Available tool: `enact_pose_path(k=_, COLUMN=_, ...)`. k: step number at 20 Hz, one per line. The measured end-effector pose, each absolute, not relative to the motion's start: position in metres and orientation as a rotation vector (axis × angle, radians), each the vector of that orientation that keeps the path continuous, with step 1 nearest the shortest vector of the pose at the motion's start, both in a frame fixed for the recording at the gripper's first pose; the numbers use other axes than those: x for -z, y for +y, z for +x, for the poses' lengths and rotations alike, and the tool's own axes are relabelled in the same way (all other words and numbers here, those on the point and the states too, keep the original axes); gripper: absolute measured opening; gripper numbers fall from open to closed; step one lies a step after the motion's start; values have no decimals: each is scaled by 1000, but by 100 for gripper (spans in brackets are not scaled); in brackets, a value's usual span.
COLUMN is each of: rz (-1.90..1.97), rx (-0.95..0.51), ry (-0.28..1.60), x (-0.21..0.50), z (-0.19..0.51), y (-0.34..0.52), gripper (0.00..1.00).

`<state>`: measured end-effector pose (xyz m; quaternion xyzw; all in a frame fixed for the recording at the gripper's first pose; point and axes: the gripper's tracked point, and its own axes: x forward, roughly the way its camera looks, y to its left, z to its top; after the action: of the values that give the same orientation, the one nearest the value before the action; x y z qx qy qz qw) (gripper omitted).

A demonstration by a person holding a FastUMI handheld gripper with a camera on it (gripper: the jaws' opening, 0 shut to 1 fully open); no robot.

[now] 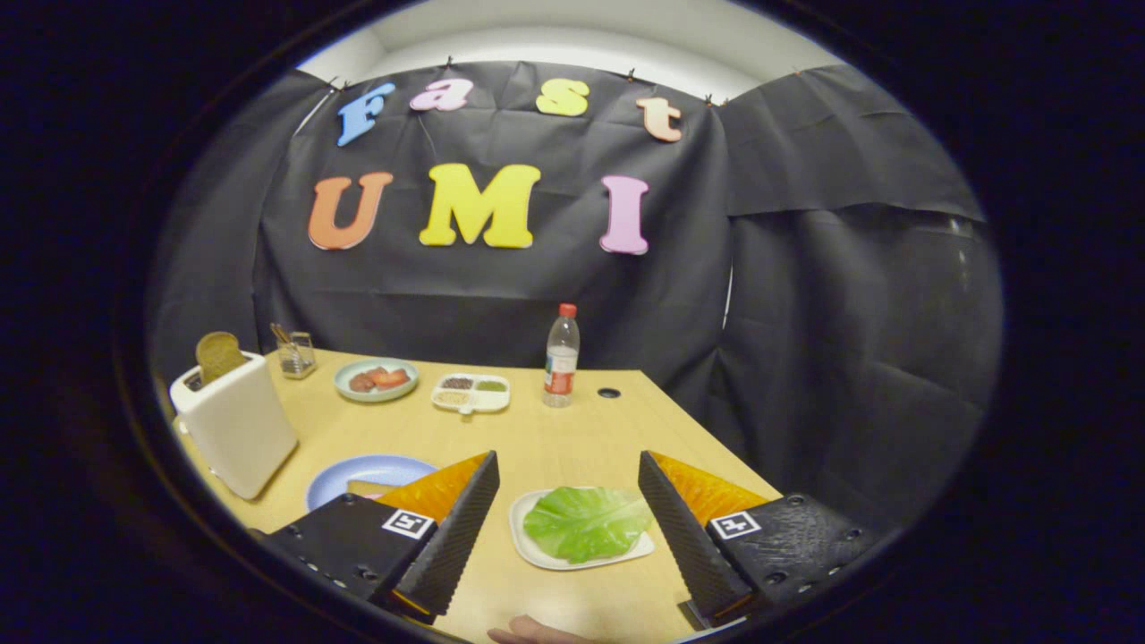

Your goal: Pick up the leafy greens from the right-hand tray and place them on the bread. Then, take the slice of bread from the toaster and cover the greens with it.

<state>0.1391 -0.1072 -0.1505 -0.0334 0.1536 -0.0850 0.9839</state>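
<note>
Gripper (565, 501), fingers wide, framing the greens (586, 521) on their tray (528, 544): should descend centred and pinch the leaf gently.

Gripper (568, 474): two wedge-shaped fingers spread wide, ribbed inner pads (461, 528). Textured mounts with screws; a square black-and-white marker (409, 523) on each.

Wooden table (572, 438) — toaster (234, 422), plates, bottle (562, 356)
</note>
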Motion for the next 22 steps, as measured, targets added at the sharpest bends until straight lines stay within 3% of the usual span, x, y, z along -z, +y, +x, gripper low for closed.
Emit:
enact_pose_path(k=11, rz=-32, rx=189, ry=744, x=289, z=200, y=-140, gripper=96)
enact_pose_path(k=17, rz=105, rx=188, ry=827, x=301, z=201, y=-134, gripper=98)
enact_pose_path(k=20, rz=113, rx=160, ry=810, x=301, z=208, y=-131, gripper=89)
enact_pose_path(k=22, rz=112, rx=152, ry=802, x=301, z=212, y=-129, gripper=71)
